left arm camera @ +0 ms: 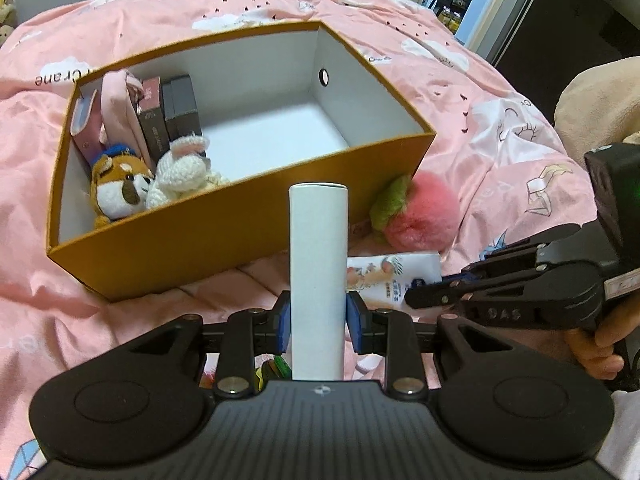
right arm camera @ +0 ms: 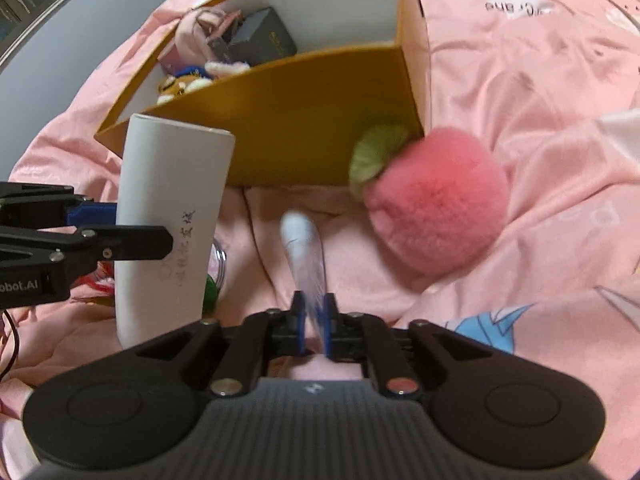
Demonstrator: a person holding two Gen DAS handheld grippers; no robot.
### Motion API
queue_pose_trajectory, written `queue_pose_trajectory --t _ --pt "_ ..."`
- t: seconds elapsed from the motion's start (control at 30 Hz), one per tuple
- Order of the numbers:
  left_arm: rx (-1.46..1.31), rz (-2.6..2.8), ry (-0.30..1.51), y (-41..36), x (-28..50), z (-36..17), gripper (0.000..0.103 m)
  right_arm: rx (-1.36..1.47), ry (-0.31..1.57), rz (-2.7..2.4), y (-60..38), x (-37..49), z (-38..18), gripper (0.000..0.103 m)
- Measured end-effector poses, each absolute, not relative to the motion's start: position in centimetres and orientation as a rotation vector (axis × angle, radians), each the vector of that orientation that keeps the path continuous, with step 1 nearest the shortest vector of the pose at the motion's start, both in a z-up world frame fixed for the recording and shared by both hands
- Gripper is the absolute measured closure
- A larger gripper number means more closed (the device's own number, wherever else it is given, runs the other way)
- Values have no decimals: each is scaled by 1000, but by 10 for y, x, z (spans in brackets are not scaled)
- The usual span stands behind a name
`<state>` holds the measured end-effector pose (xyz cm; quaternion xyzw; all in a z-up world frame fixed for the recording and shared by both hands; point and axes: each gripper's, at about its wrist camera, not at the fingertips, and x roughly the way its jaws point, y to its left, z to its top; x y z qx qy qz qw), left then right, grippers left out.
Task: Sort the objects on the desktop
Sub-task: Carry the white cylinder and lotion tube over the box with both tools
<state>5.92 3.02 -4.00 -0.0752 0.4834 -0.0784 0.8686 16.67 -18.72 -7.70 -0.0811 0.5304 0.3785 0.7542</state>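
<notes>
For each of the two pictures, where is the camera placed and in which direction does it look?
Left wrist: on the left gripper, looking down along its jaws at the white tube they clamp and the orange box; a hand shows on the right.
Right wrist: on the right gripper, looking down at the thin blurred packet in its jaws and the pink plush peach.
Shared: tube, box, peach, pink bedding.

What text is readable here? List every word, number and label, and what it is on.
"Crane", upside down: pink bedding
"945": right gripper
"obot.AI", cut off at the frame edge: left gripper
Handwriting on the white tube, print on the printed packet and on the dark boxes: too small or blurred to read.
</notes>
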Motion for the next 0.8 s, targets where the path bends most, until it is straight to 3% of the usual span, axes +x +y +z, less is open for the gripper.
queue_pose_trajectory --t 0.8 --pt "-122 -158 775 53 96 93 71 -130 637 1010 -192 168 109 101"
